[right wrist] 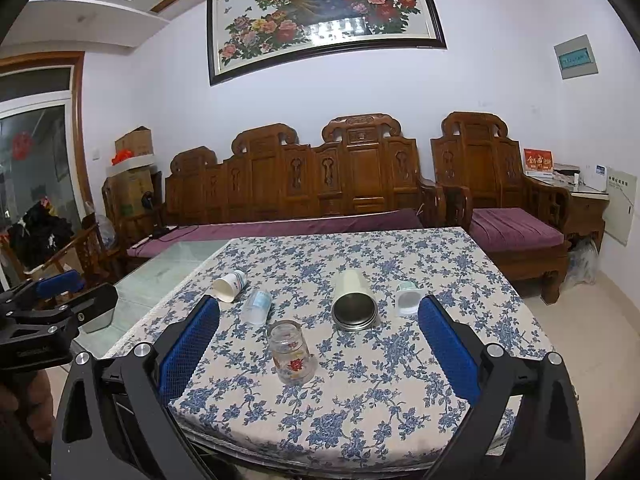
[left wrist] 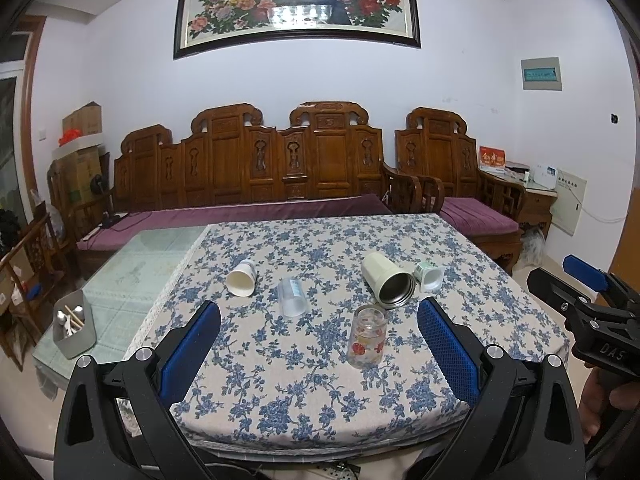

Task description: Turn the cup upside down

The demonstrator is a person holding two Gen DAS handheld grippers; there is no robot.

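Note:
A clear glass cup with red flowers (left wrist: 367, 336) (right wrist: 291, 352) stands on the floral tablecloth near the front; which end is up I cannot tell. A white paper cup (left wrist: 241, 278) (right wrist: 229, 285), a clear plastic cup (left wrist: 292, 297) (right wrist: 258, 306), a cream steel tumbler (left wrist: 387, 279) (right wrist: 353, 300) and a small white-green cup (left wrist: 429, 276) (right wrist: 408, 298) lie on their sides behind it. My left gripper (left wrist: 319, 312) is open and empty above the front edge. My right gripper (right wrist: 319, 312) is open and empty too, and shows at the right edge of the left view (left wrist: 592, 284).
The table (left wrist: 280, 408) has a bare glass part on the left with a grey utensil box (left wrist: 74, 326). A carved wooden sofa (left wrist: 248, 168) and armchair (left wrist: 460, 168) stand behind the table. The left gripper shows at the left edge of the right wrist view (right wrist: 52, 304).

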